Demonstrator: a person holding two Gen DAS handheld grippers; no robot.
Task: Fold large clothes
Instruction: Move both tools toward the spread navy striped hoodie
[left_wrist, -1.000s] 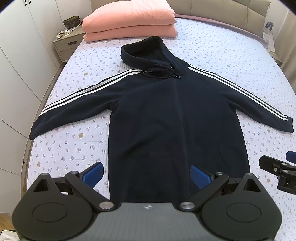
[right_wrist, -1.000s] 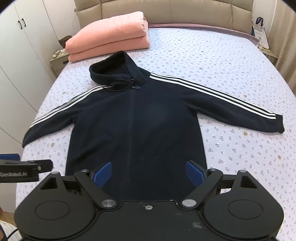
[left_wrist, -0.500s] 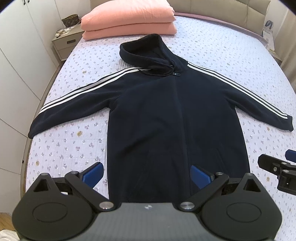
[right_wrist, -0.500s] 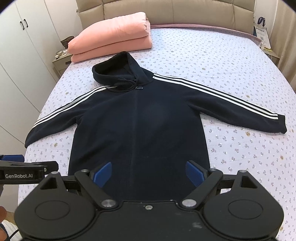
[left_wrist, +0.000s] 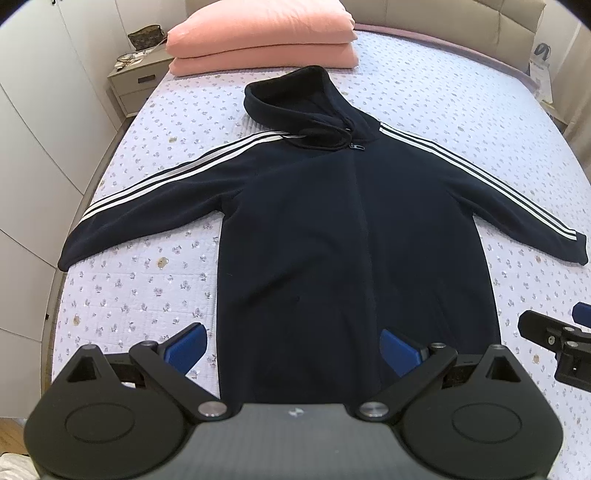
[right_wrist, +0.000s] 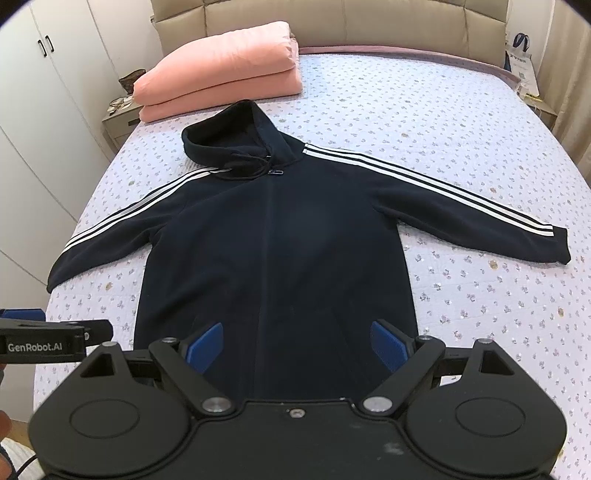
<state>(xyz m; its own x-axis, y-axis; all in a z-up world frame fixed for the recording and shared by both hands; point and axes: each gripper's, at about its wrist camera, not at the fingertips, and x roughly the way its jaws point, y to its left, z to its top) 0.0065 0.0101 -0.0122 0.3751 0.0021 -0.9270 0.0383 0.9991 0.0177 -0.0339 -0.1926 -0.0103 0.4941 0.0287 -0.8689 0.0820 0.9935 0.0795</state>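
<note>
1. One bed with a lilac floral cover fills both views, a padded headboard at its far end.
2. Spread flat on it, front up, lies a navy zip hoodie, both white-striped sleeves stretched outward and its hood pointing toward the headboard.
3. Beyond the hood sits a folded pink quilt, near it but apart.
4. Beside the bed's far left corner stands a nightstand, against white wardrobe doors.
5. Above the hoodie's hem hang the left gripper and right gripper, each with blue fingers spread wide, holding nothing.
</note>
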